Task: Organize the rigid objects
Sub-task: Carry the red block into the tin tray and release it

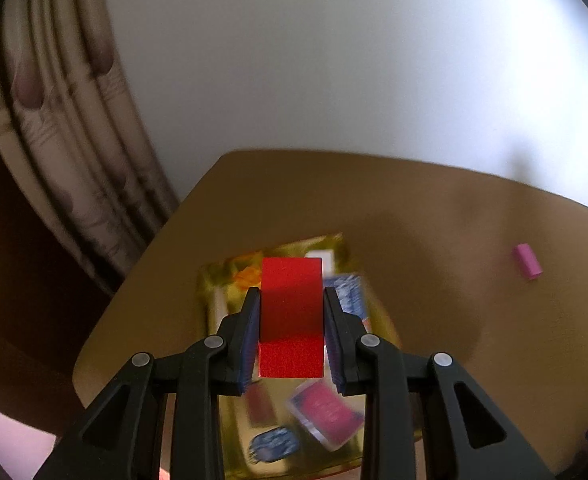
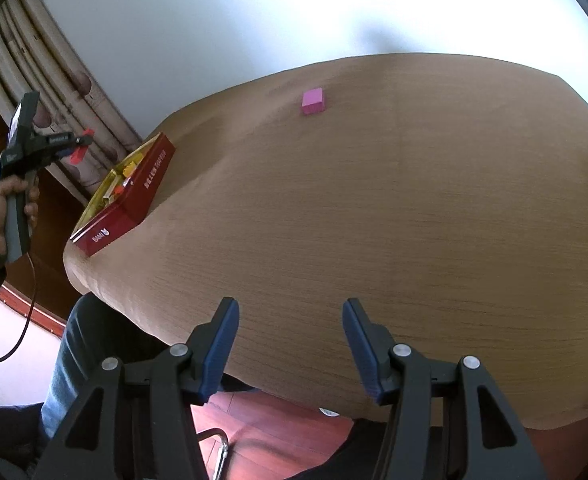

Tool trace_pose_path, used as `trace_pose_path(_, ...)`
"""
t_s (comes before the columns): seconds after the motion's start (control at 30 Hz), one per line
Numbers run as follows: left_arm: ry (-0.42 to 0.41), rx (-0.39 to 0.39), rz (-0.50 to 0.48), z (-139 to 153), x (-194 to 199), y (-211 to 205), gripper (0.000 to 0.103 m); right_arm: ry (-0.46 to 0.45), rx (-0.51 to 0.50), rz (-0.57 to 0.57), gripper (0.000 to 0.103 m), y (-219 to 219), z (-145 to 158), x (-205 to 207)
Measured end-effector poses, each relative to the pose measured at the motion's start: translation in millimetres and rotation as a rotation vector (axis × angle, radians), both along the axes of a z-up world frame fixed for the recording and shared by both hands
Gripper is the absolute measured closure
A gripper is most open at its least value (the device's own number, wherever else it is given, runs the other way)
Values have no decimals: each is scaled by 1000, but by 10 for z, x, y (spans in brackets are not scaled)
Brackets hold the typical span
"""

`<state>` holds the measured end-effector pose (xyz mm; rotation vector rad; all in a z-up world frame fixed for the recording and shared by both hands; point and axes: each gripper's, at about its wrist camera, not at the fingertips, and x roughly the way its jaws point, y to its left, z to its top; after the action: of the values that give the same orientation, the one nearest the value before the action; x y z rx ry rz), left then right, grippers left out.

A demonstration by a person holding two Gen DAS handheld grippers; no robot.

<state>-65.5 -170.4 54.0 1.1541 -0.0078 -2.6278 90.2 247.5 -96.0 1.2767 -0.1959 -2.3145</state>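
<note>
My left gripper is shut on a red block and holds it in the air above a red tin box with a gold lining; several small items lie inside it. From the right wrist view the left gripper with the red block hovers over the box at the table's left edge. A pink block lies on the table to the right; it also shows in the right wrist view. My right gripper is open and empty over the table's near edge.
The tan wooden table stands against a white wall. A patterned curtain hangs at the left. The person's leg and a red wooden floor show below the near edge.
</note>
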Motion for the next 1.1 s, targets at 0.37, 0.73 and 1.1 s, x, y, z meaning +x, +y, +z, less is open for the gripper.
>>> trace_pose_path(0.37,-69,125,42,-434,408,-419,77,-28,21,4,48,-33,-100,2)
trace_pose_path(0.73,-129,157,64,-675,289,-492,77,-40,15,3,48,-36,-142,-15)
trace_pose_path(1.1,-173,268,105,-633,-497,-664,77,-31,18,-9,48,-89,-101,6)
